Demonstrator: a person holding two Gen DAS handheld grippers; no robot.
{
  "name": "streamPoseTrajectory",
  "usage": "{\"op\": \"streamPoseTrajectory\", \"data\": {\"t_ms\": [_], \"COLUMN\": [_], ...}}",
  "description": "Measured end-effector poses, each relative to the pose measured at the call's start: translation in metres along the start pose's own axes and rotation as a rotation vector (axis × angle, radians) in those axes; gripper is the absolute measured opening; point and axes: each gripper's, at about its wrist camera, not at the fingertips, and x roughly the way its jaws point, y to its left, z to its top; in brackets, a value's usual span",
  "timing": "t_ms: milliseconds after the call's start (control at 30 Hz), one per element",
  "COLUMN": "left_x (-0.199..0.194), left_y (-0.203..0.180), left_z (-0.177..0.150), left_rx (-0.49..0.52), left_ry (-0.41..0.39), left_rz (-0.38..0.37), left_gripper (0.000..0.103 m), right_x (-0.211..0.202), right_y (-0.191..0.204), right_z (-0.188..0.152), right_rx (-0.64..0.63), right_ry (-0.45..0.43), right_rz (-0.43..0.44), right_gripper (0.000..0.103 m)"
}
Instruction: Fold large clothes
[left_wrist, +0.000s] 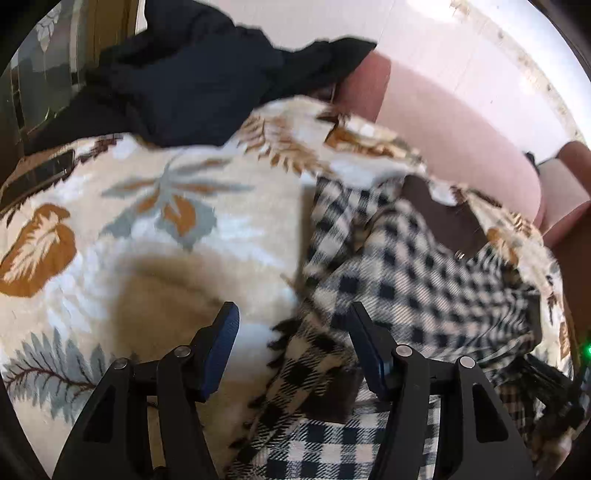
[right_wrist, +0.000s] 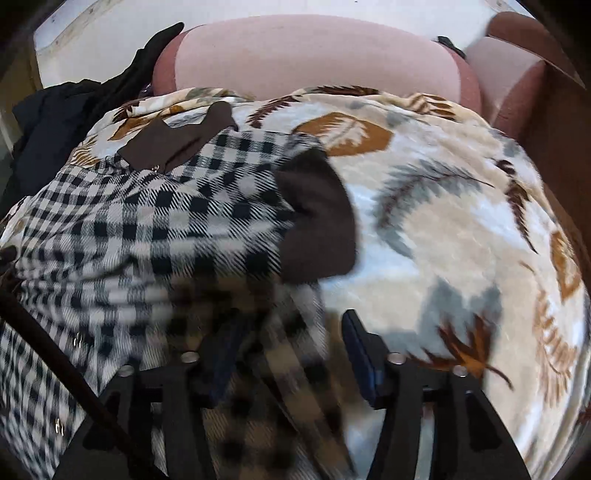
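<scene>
A black-and-white checked garment (left_wrist: 406, 266) (right_wrist: 147, 221) lies crumpled on a leaf-patterned blanket (left_wrist: 147, 221) (right_wrist: 461, 240). It has a brown collar (right_wrist: 173, 140) and a brown cuff (right_wrist: 317, 218). My left gripper (left_wrist: 291, 314) hovers over the garment's left edge, its jaws apart with nothing pressed between the blue pads. My right gripper (right_wrist: 291, 328) is low over the garment's right side with its jaws apart. A blurred fold of checked cloth lies loose between its fingers, and the pads do not press on it.
A heap of dark clothing (left_wrist: 192, 81) (right_wrist: 48, 122) sits at the back left of the blanket. Pink sofa cushions (left_wrist: 454, 122) (right_wrist: 314, 55) rise behind it. A thin dark rod (right_wrist: 55, 350) crosses the lower left of the right wrist view.
</scene>
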Motion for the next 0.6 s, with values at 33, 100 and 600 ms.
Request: {"op": "streamPoseTrajectory", "data": {"t_ms": [33,100,600], "left_x": [-0.003,-0.004,0.029], "left_y": [-0.001,-0.001,-0.006], "left_z": [0.001,0.004,-0.002], "left_rx": [-0.001,-0.013,-0.001], "left_ry": [-0.015,-0.024,0.052], "left_rz": [0.004,0.016,0.094], "left_gripper": [0.060,0.060,0.060], "right_x": [0.007,0.013,-0.031], "right_y": [-0.002,-0.009,-0.131], "right_z": [0.005,0.010,-0.002], "right_rx": [0.038,0.115,0.410], "right_ry": [0.007,0.017,-0.062], "right_rz": [0.034,0.066,-0.092], "right_gripper": [0.061,0.048,0.000]}}
